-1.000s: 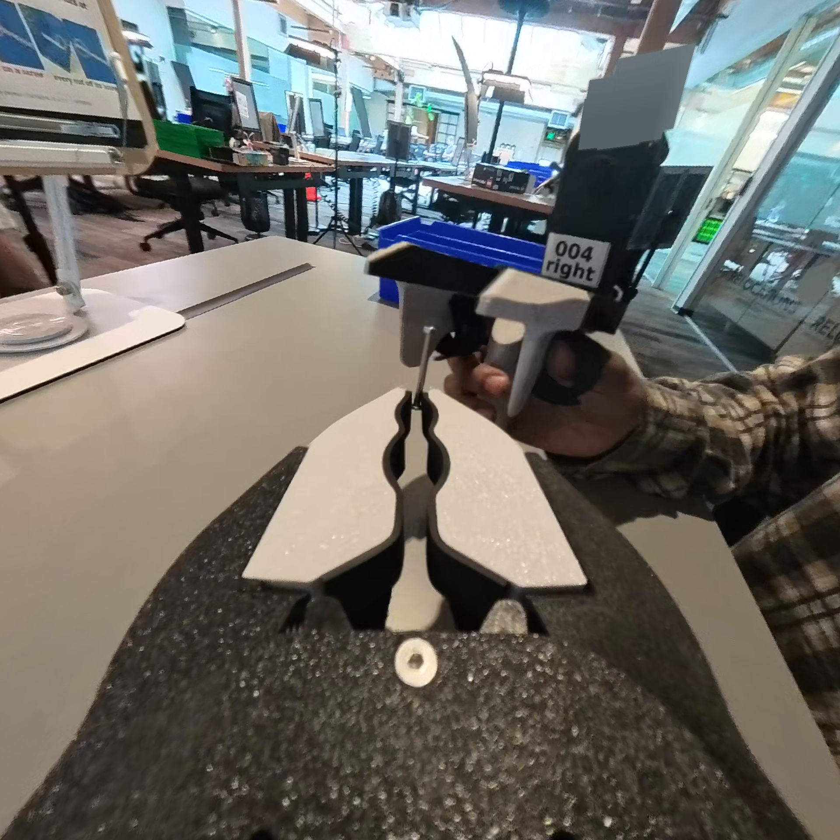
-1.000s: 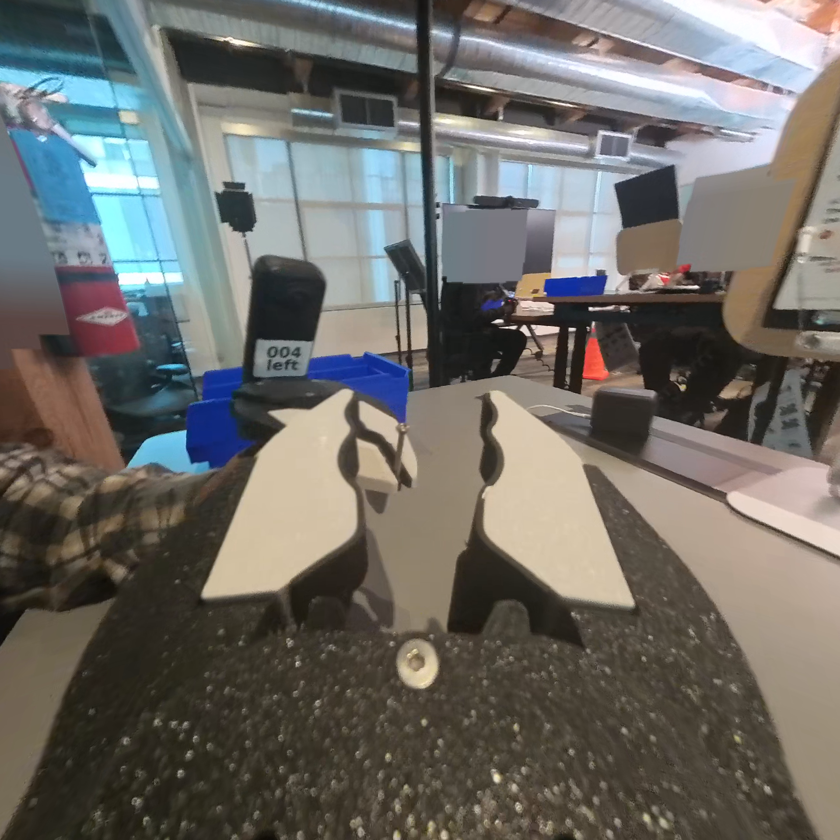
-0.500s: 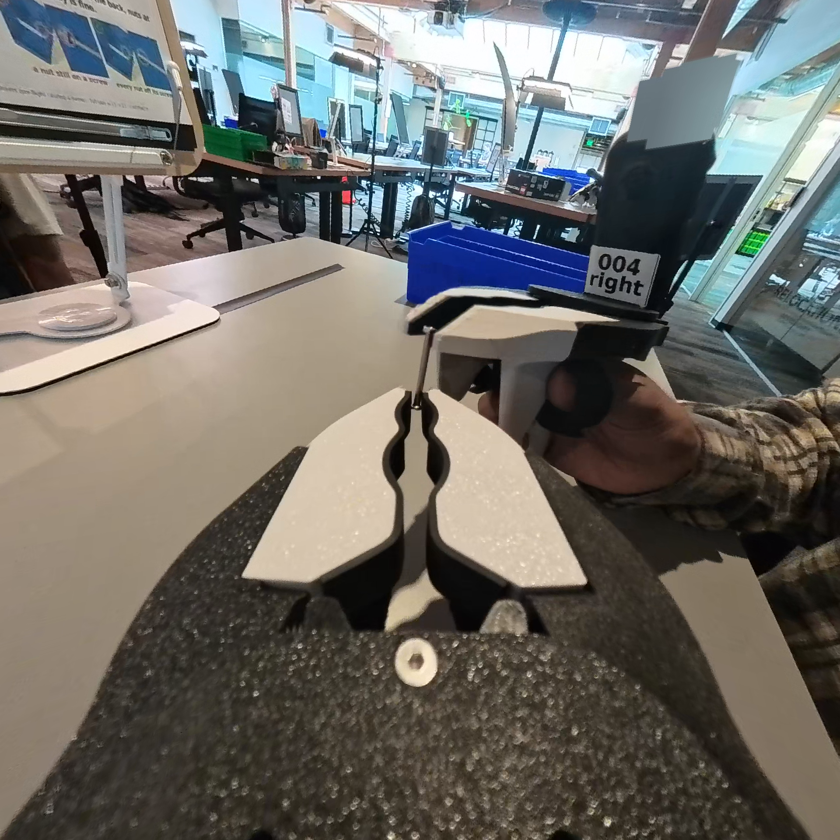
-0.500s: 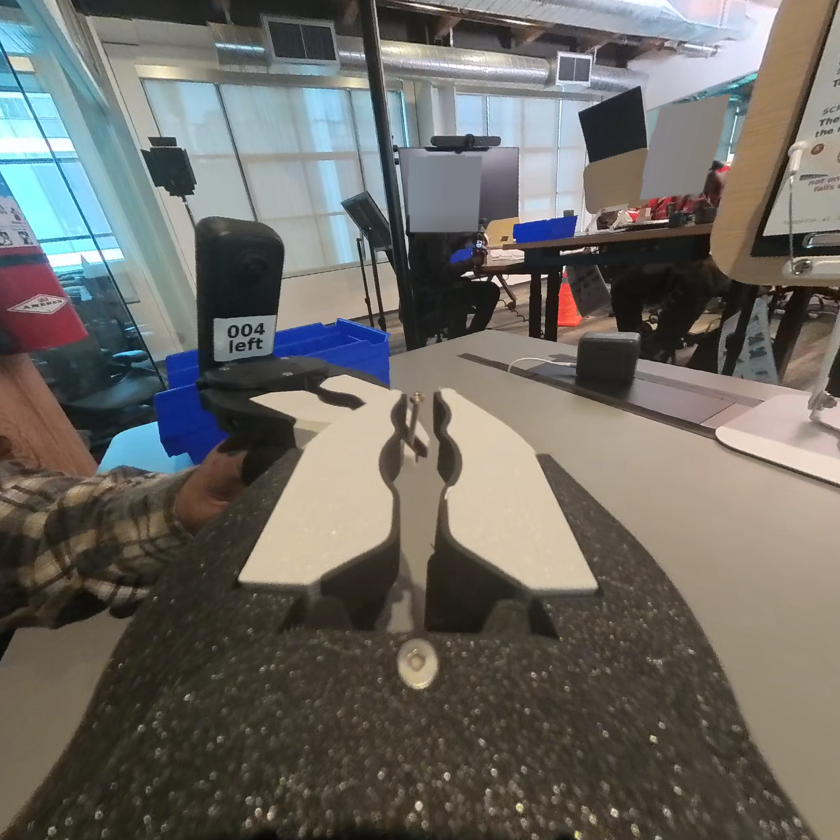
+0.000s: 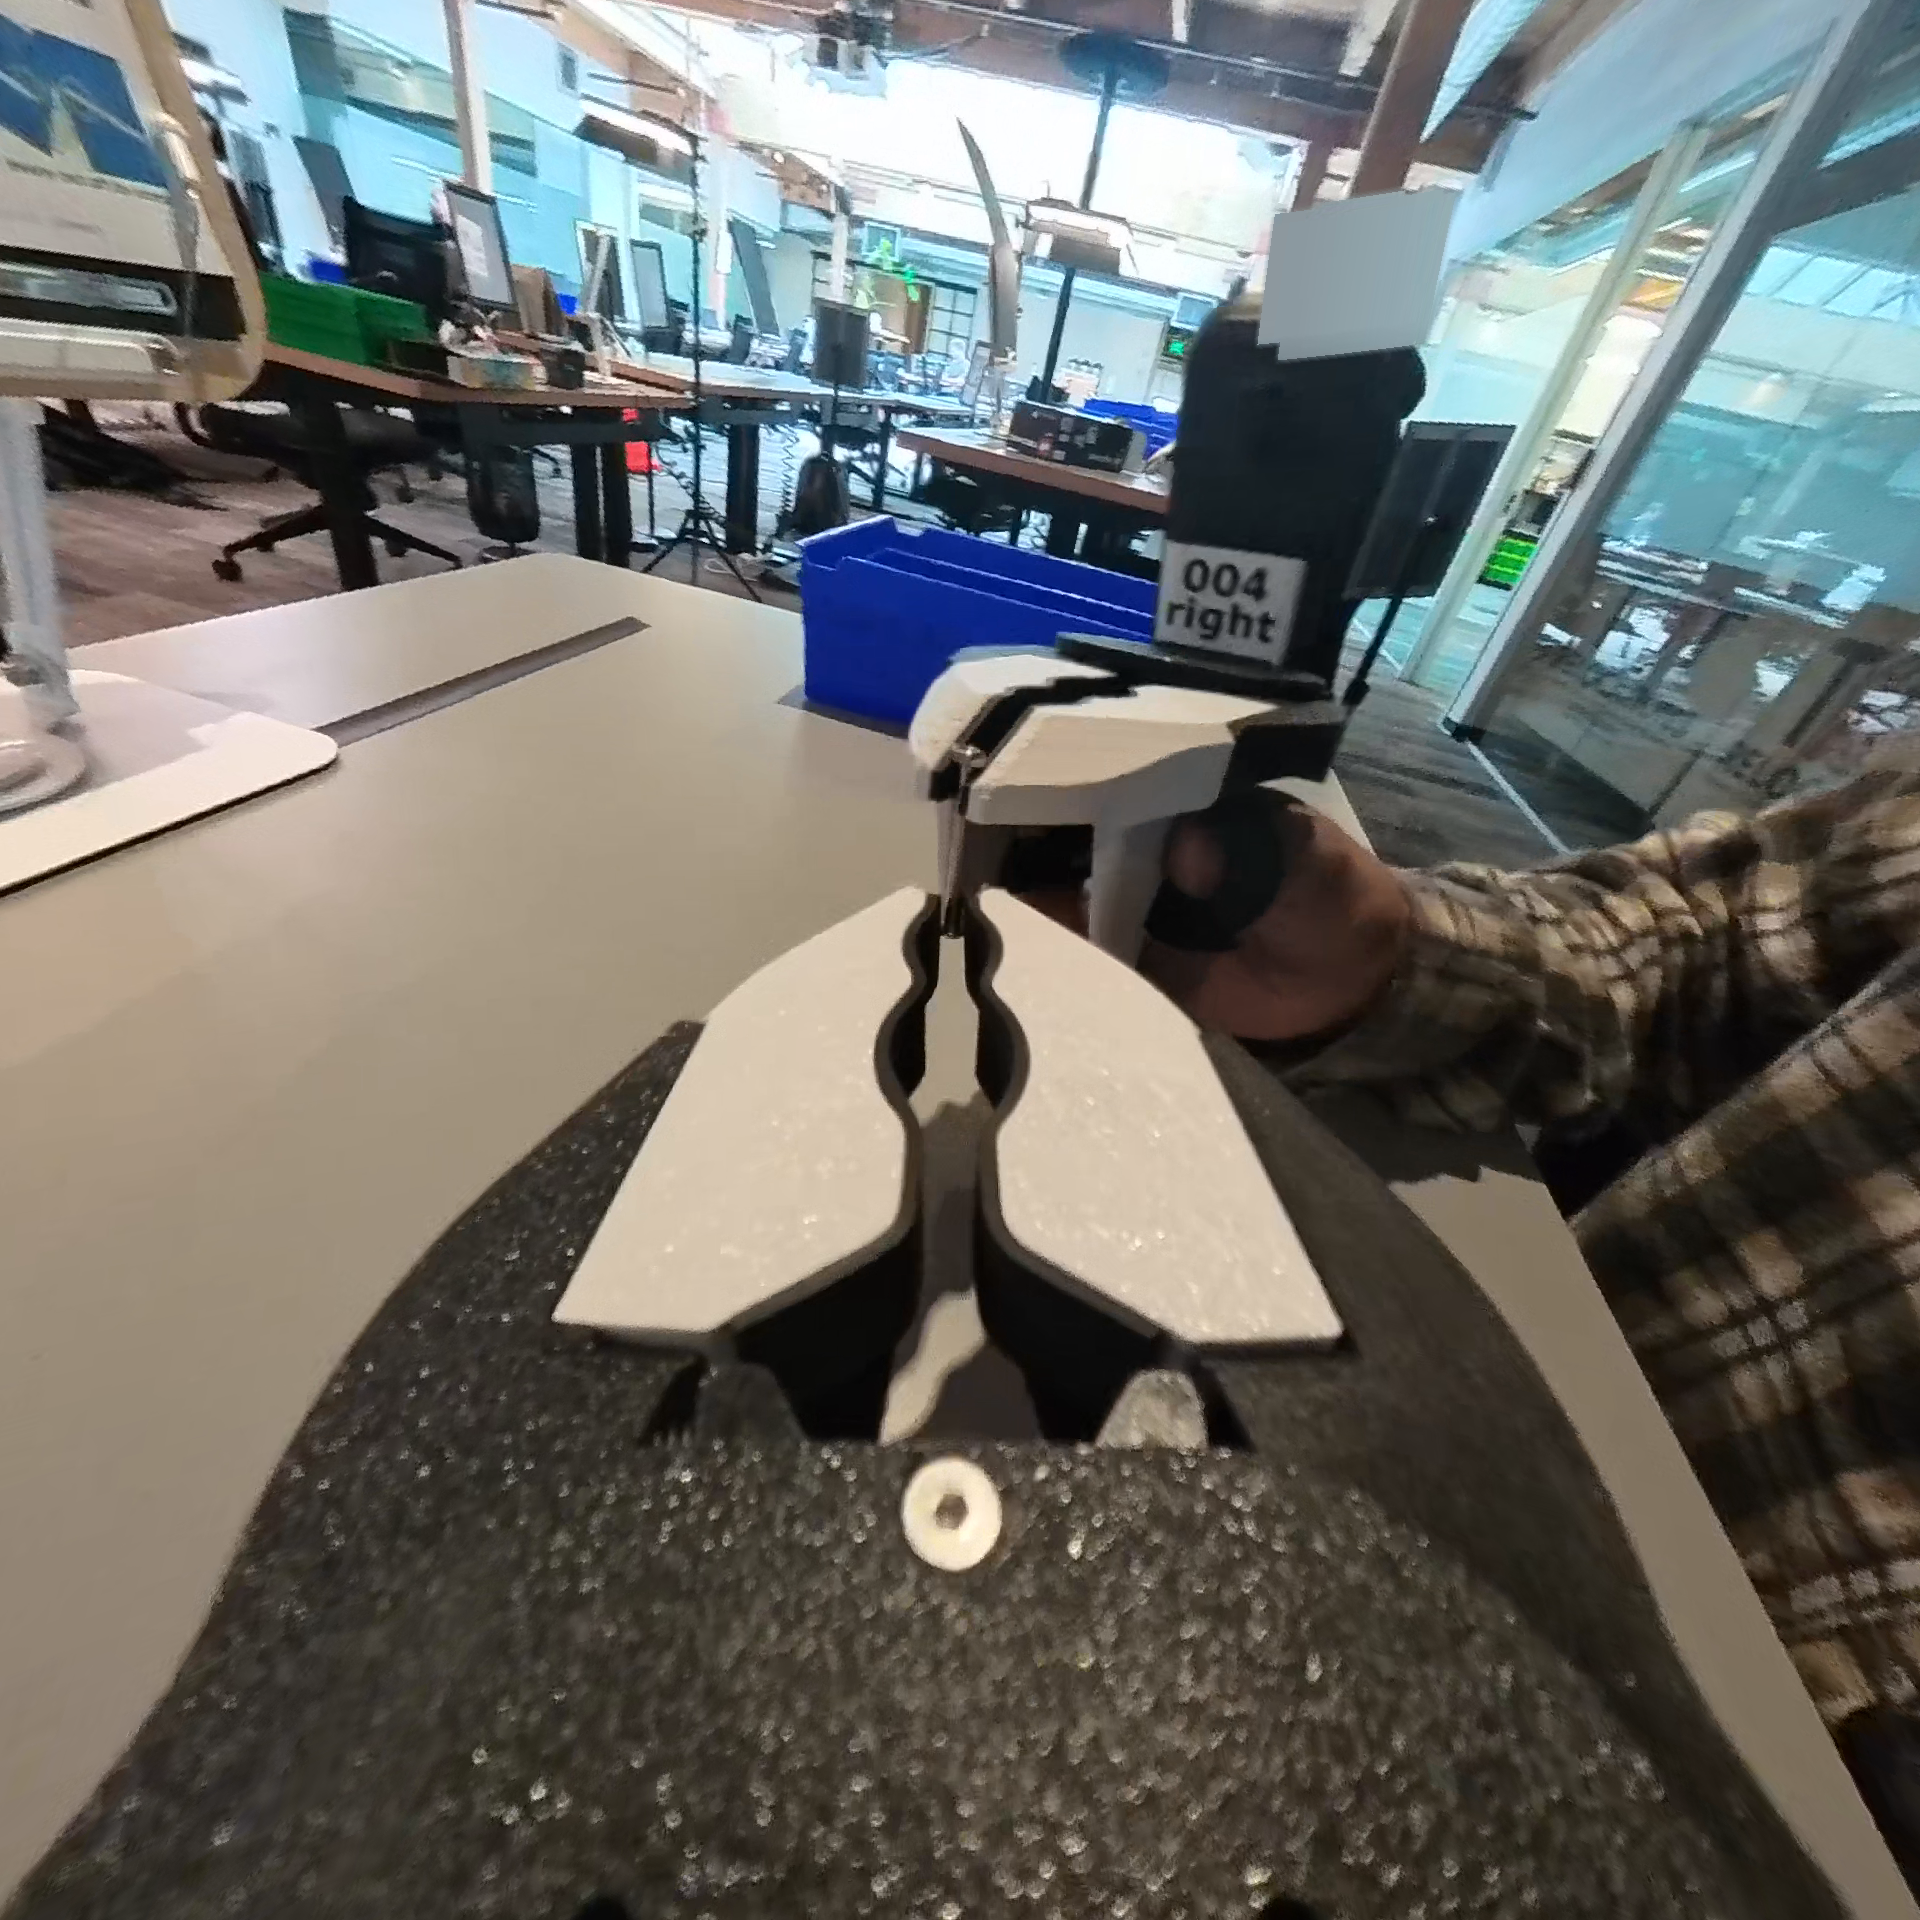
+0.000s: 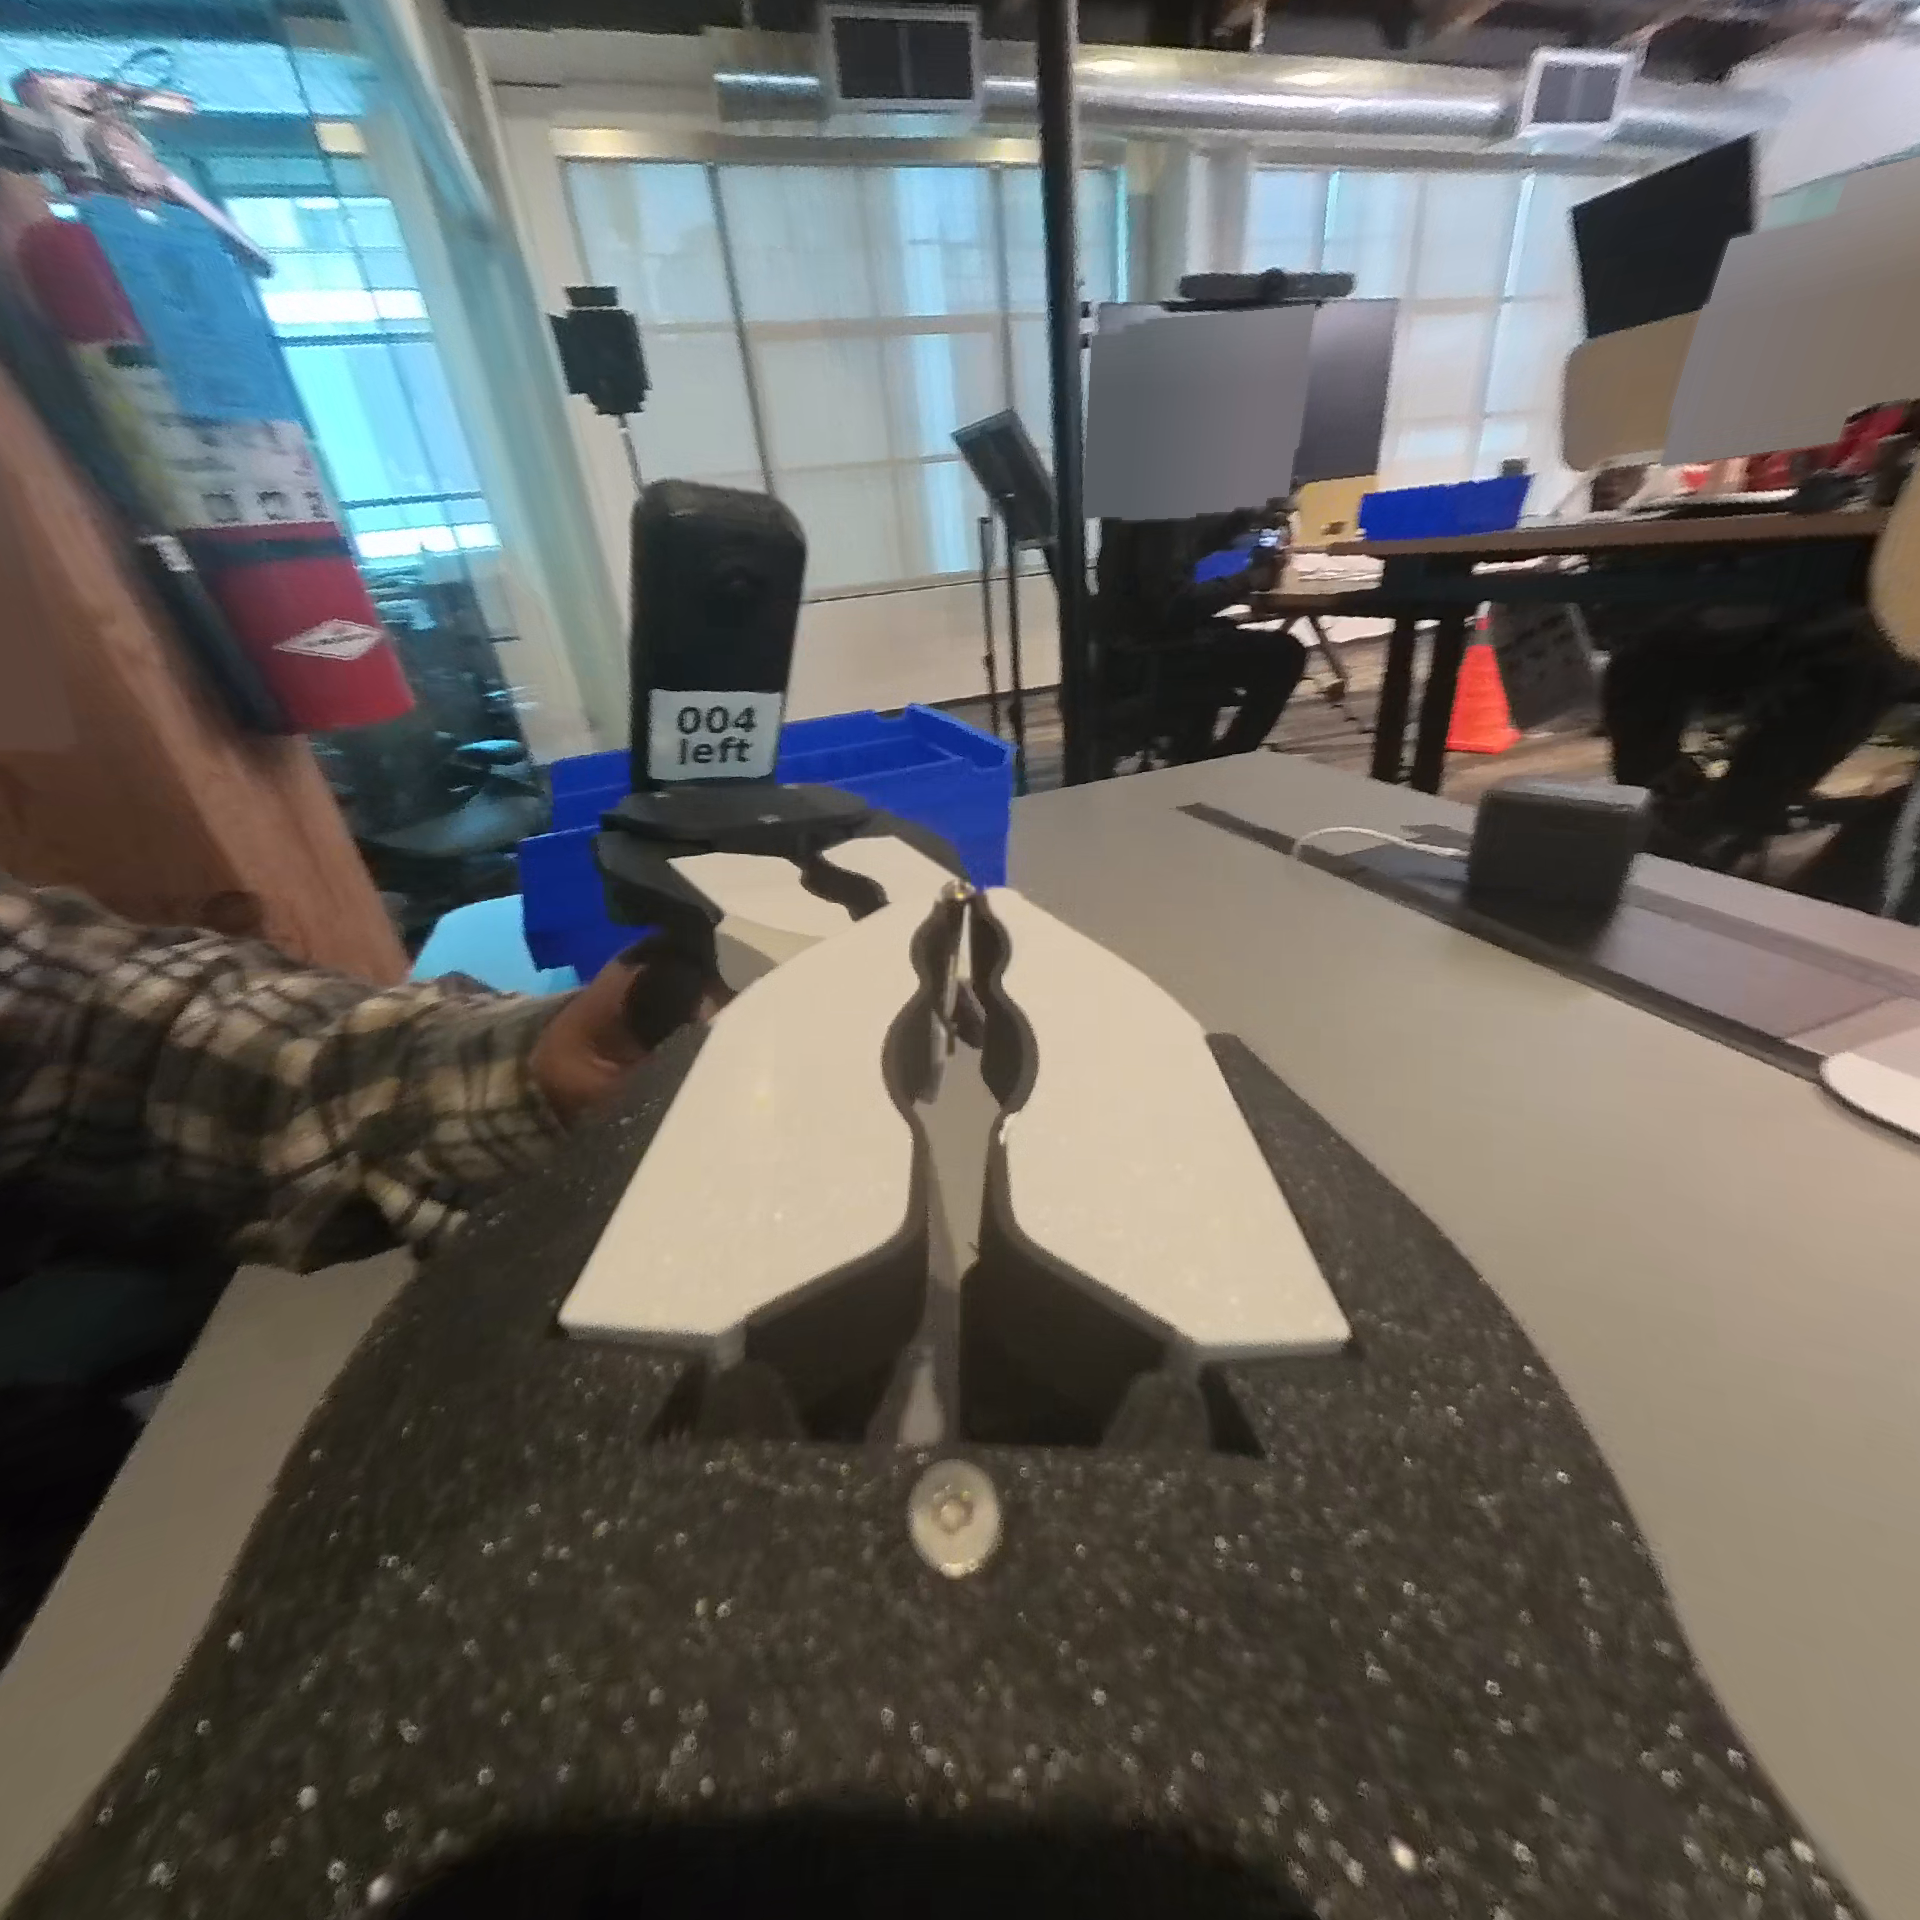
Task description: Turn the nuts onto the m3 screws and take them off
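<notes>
A thin m3 screw point(image 5: 954, 831) stands nearly upright above the grey table point(image 5: 416, 935). My left gripper point(image 5: 948, 914) is shut on its lower end; a small dark bit sits there, and I cannot tell whether it is a nut. My right gripper point(image 5: 961, 764) comes in from the right, held by a hand in a plaid sleeve, and is shut on the screw's top. In the right wrist view the right gripper point(image 6: 954, 909) pinches the screw point(image 6: 951, 977) just below its head. The left gripper's fingers point(image 6: 758, 883) show behind, their tips hidden.
A blue bin point(image 5: 966, 613) stands at the table's far edge and also shows in the right wrist view point(image 6: 904, 769). A white stand base point(image 5: 156, 769) lies at the far left. A small dark box point(image 6: 1548, 862) sits on a dark strip across the table. My two grippers' fingertips are within a few centimetres of each other.
The right gripper was open beside the screw. It moved onto the screw's top and shut on it. The left gripper kept its hold on the lower end.
</notes>
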